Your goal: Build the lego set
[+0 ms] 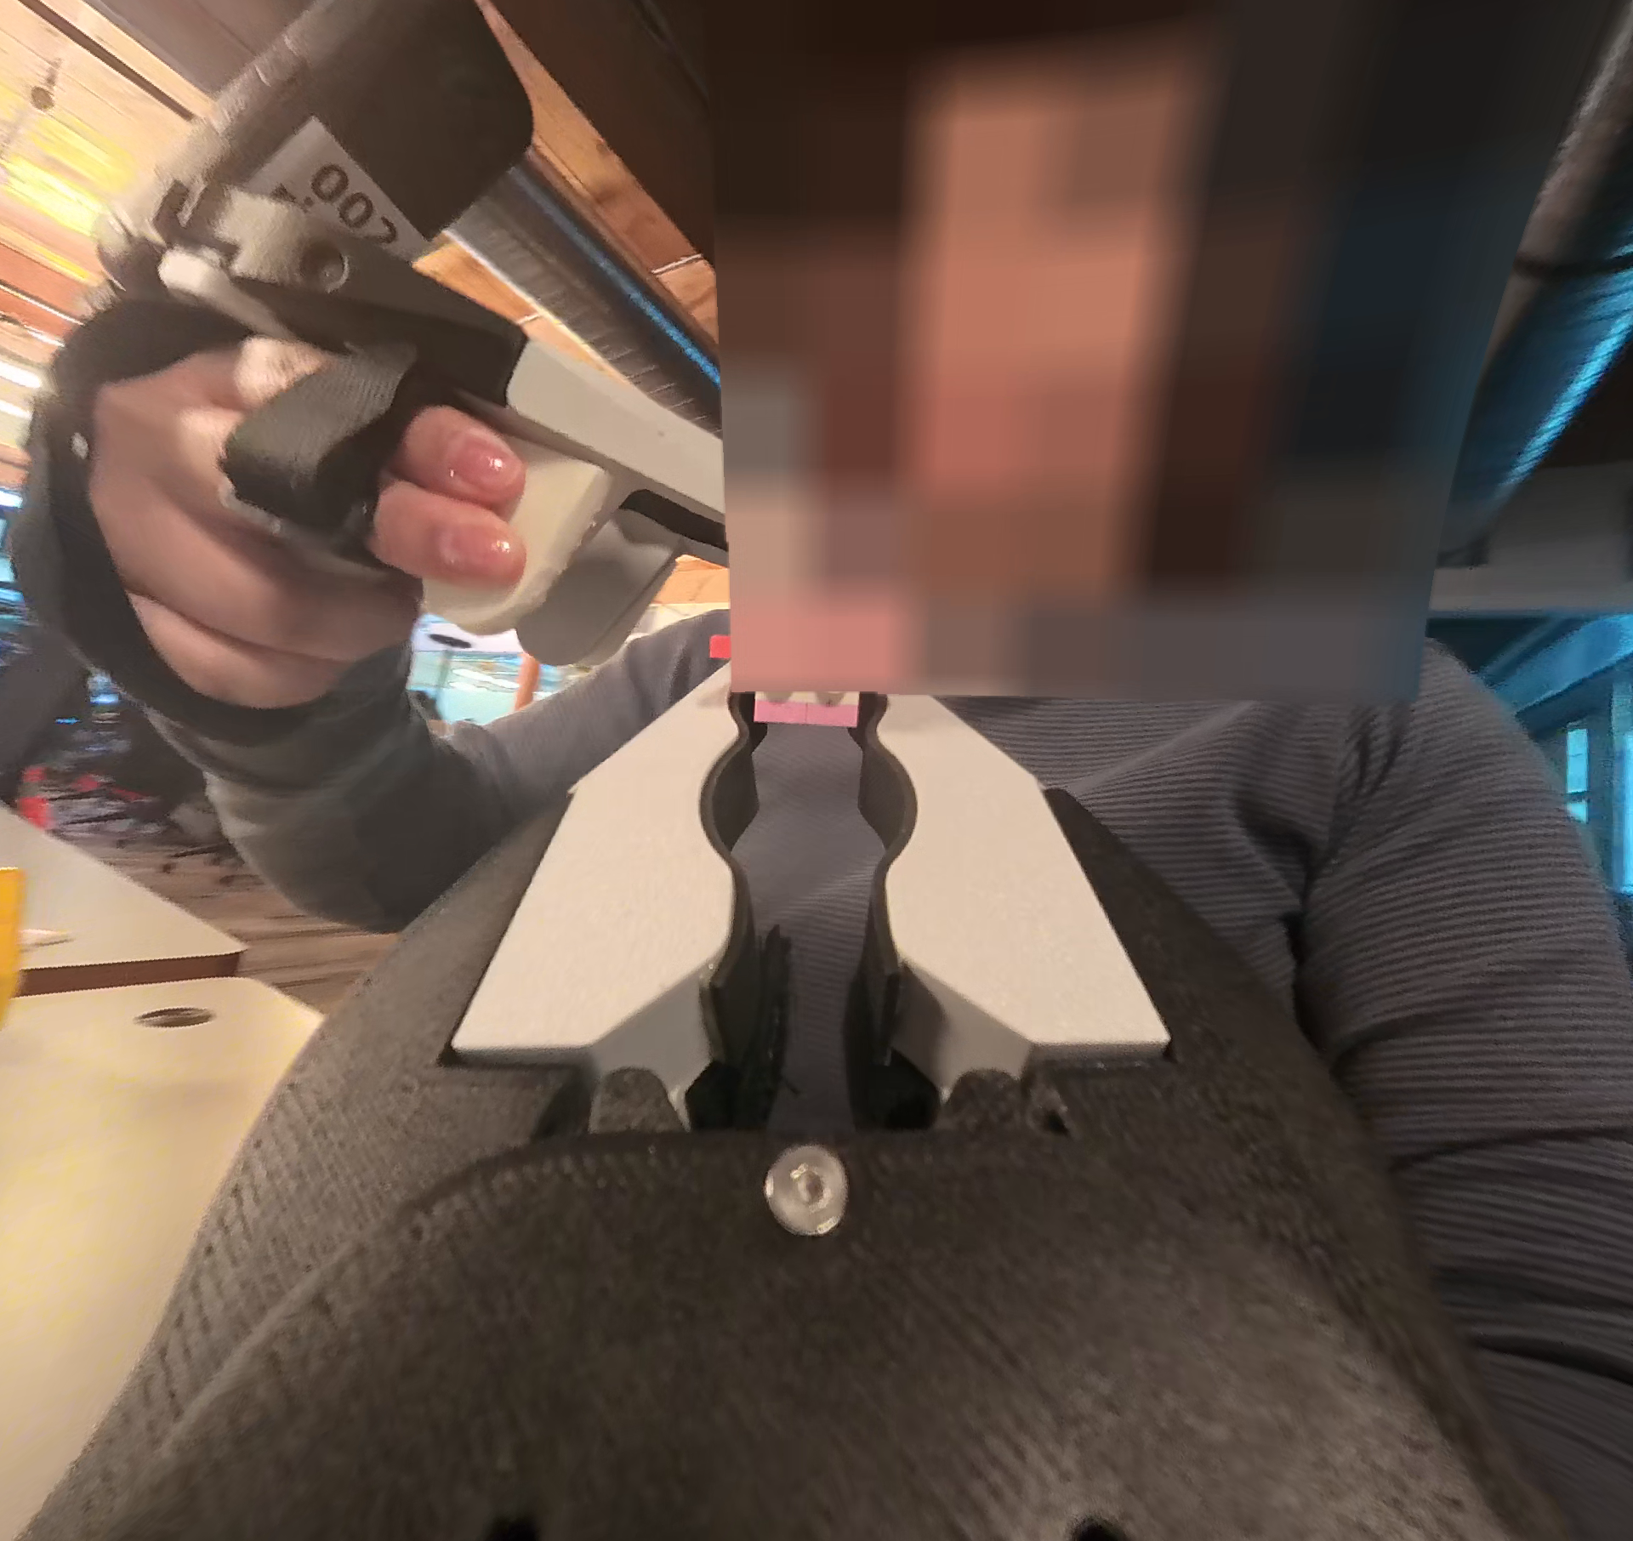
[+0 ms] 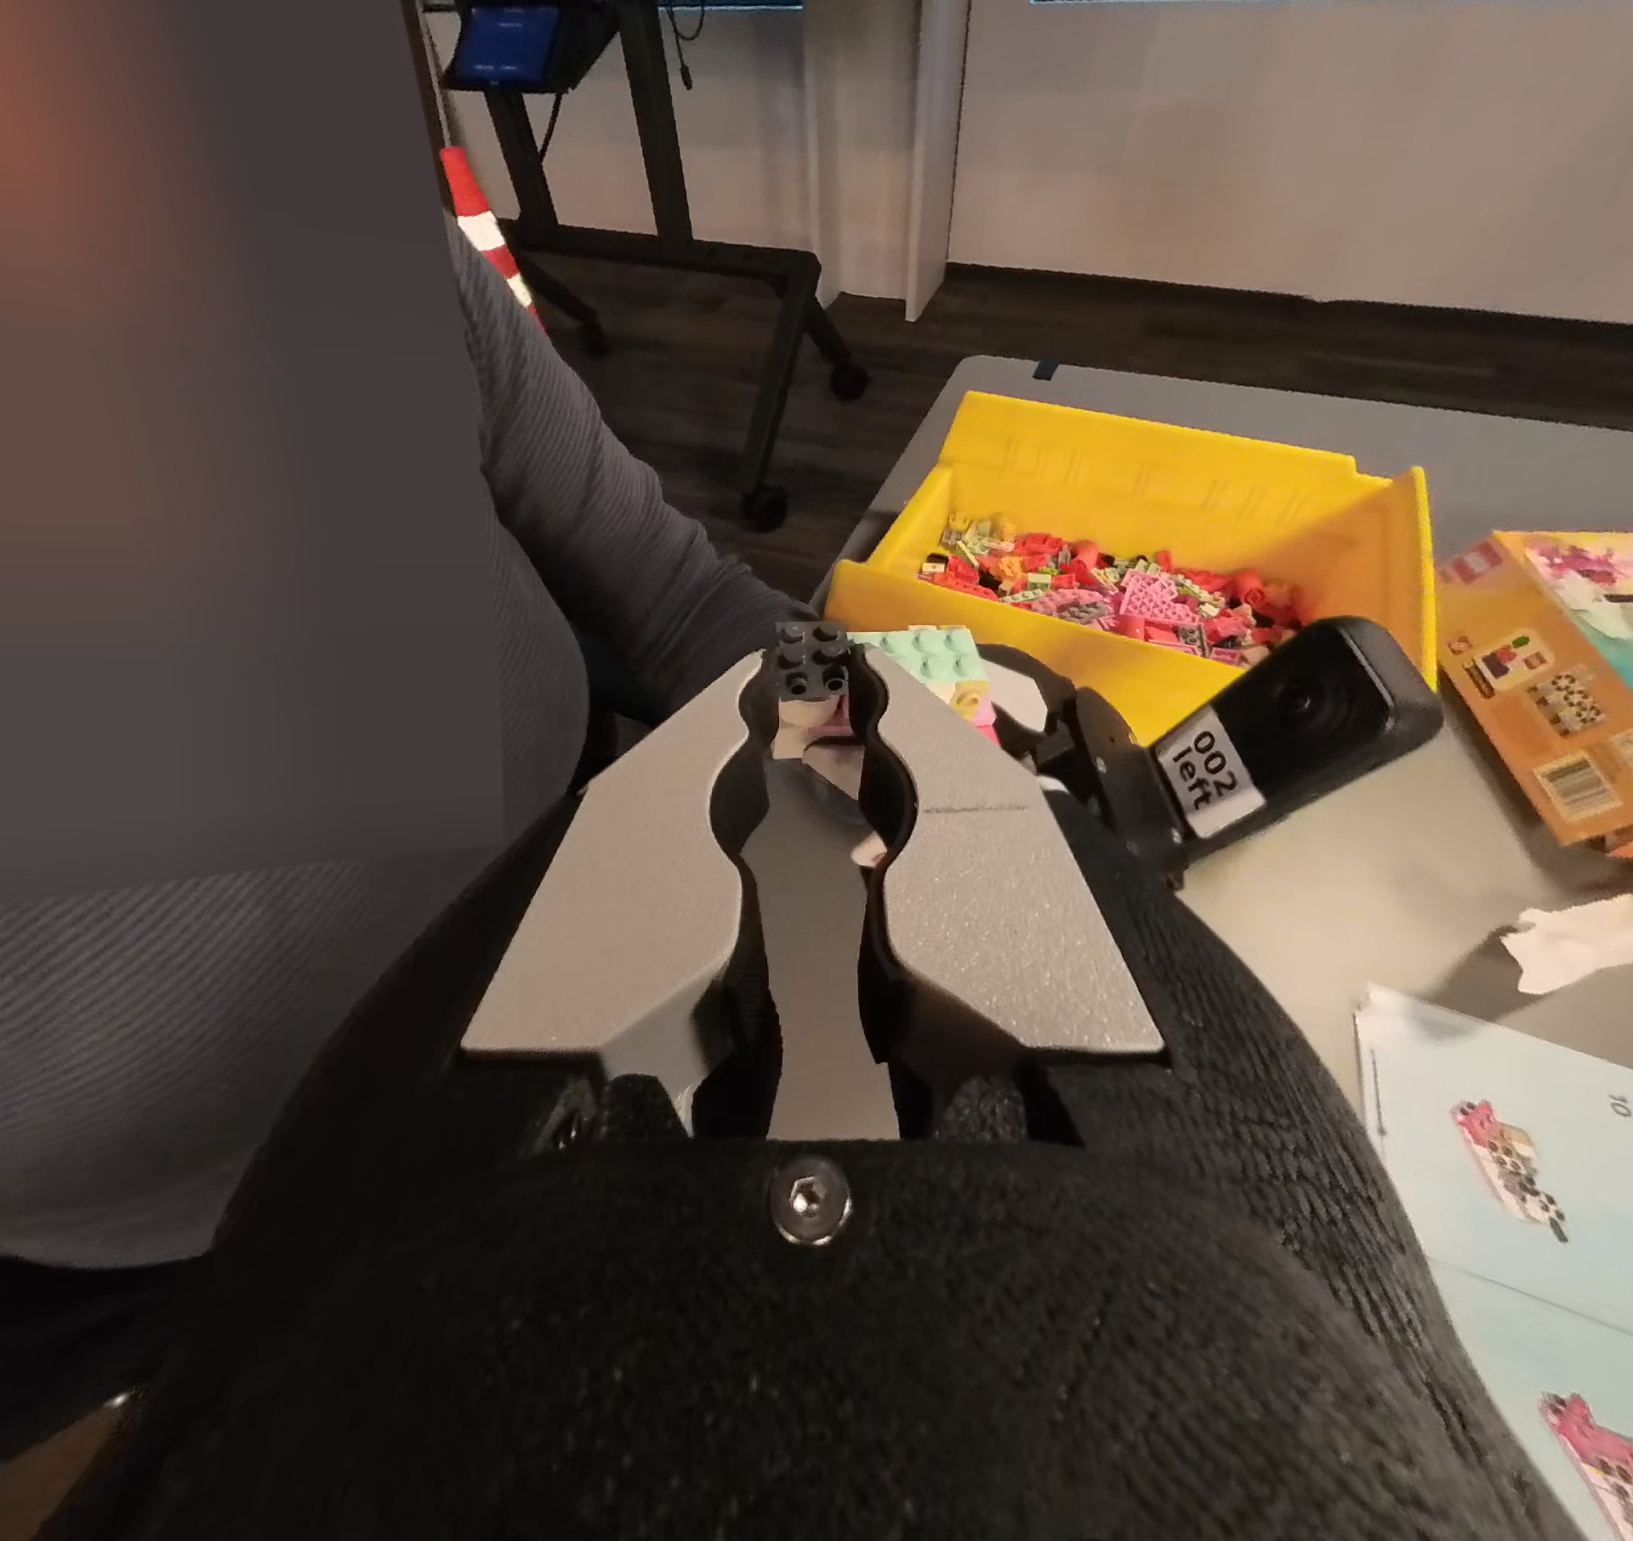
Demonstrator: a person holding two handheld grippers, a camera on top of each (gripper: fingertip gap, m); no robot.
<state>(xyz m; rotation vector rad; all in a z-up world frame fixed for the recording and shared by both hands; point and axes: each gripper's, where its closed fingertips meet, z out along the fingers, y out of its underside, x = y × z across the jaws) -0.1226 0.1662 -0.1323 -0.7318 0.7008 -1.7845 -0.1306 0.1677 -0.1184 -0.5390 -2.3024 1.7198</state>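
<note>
My left gripper [image 1: 808, 703] is shut on a small brick build whose pink brick [image 1: 808, 712] sits between the fingertips. A mosaic patch hides what is above it. In the right wrist view the same build [image 2: 937, 655] shows a mint studded top with pink and yellow parts below. It sits just right of my right gripper [image 2: 813, 686]. My right gripper is shut on a black studded brick [image 2: 808, 659] with small white and pink pieces under it. A hand [image 1: 265, 544] holds the right gripper's body [image 1: 565, 438] at the upper left of the left wrist view.
A yellow bin [image 2: 1149, 447] of several loose red, pink and green bricks stands on the grey table [image 2: 1325, 880]. An orange box [image 2: 1538, 686], a white paper scrap [image 2: 1564, 942] and a pale instruction booklet [image 2: 1502, 1189] lie to the right. A person's grey sleeve [image 2: 565, 482] is close on the left. My two grippers' fingertips are within a few centimetres of each other.
</note>
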